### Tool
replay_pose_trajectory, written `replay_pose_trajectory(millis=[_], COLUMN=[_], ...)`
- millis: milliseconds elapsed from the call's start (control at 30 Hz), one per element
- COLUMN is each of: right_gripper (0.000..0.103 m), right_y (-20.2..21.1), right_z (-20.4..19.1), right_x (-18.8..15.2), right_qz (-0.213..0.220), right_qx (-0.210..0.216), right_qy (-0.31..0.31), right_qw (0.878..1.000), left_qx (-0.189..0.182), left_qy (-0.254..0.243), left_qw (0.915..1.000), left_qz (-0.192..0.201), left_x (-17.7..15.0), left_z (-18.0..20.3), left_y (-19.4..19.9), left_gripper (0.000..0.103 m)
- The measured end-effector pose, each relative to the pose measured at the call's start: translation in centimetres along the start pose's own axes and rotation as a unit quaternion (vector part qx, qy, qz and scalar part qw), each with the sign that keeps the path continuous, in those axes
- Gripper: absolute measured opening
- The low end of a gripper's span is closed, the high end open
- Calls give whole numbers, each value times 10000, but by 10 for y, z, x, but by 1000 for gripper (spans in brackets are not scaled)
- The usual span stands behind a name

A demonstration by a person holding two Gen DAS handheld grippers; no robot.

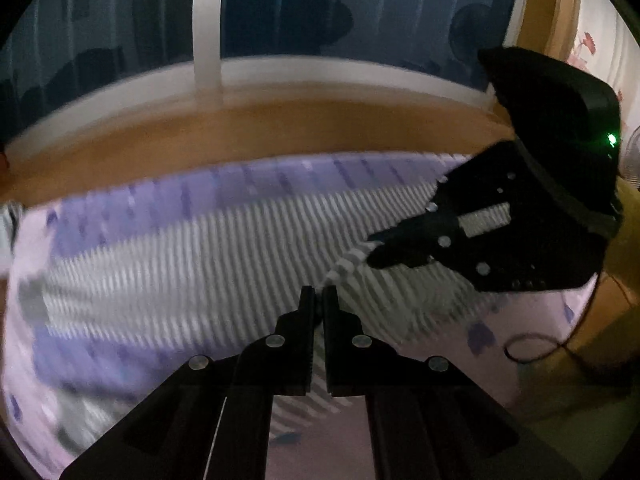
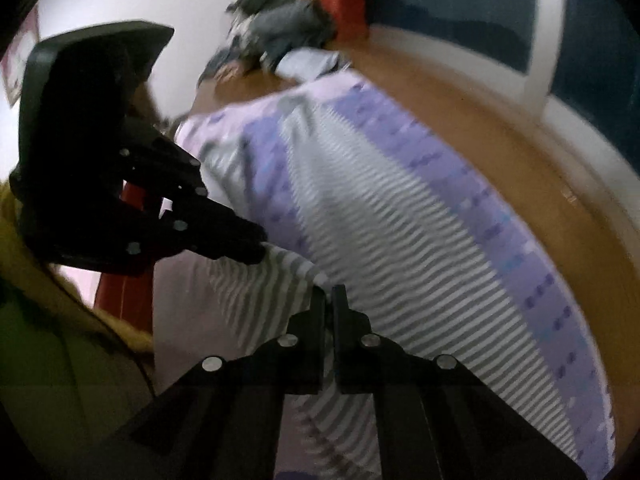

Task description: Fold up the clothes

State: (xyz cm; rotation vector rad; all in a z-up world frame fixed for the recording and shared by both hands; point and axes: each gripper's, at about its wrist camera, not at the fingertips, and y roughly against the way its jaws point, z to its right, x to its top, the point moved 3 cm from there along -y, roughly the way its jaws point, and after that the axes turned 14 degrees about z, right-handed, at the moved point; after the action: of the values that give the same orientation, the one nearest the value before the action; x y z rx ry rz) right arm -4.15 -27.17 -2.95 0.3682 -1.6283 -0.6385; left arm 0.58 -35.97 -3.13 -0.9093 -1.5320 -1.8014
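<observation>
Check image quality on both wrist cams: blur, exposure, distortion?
Left wrist: dim, motion-smeared striped garment, heavy fisheye bending the window frame; left gripper itself sharp. Right wrist: same smear on the stripes, right gripper crisp, dark vignette corners, left gripper a near-black silhouette.
</observation>
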Motion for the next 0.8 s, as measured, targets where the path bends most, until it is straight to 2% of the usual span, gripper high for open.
replay_pose_trajectory(millis=[133,233,400,467,533,633,733,800], right_gripper=[2,2,2,3,8,22,28,48], right_y=[-11,-34,-80,-92,-94,-82,-41,-3], right_z=[34,62,100,105,107,108,110,108], right_x=[18,17,-3,-12,-16,-14,-8,-11], right_qz=[236,169,-112,-186,-109,-114,305,658], right_qx=[-389,-644,-1107,-1288,-1364,-1621,-1983,-2191], right_qy=[-289,-530,-930,-994,-1126,-1271,-1499,-1897], right_qw=[9985,9964,9894,9865,9842,9785,9681,9548], left_qx=[204,272,492,584,574,514,455,506], left_qy=[-385,-443,-450,-415,-300,-146,166,432], left_qw=[9990,9983,9954,9942,9952,9962,9963,9951], left_qz=[-30,-273,-682,-802,-729,-689,-708,-734], left_x=[26,32,17,6,0,-1,-1,0], left_z=[-16,-33,-47,-49,-52,-57,-63,-68], left_y=[-32,-72,-127,-136,-139,-138,-136,-130], left_gripper=[4,4,5,5,7,9,13,21])
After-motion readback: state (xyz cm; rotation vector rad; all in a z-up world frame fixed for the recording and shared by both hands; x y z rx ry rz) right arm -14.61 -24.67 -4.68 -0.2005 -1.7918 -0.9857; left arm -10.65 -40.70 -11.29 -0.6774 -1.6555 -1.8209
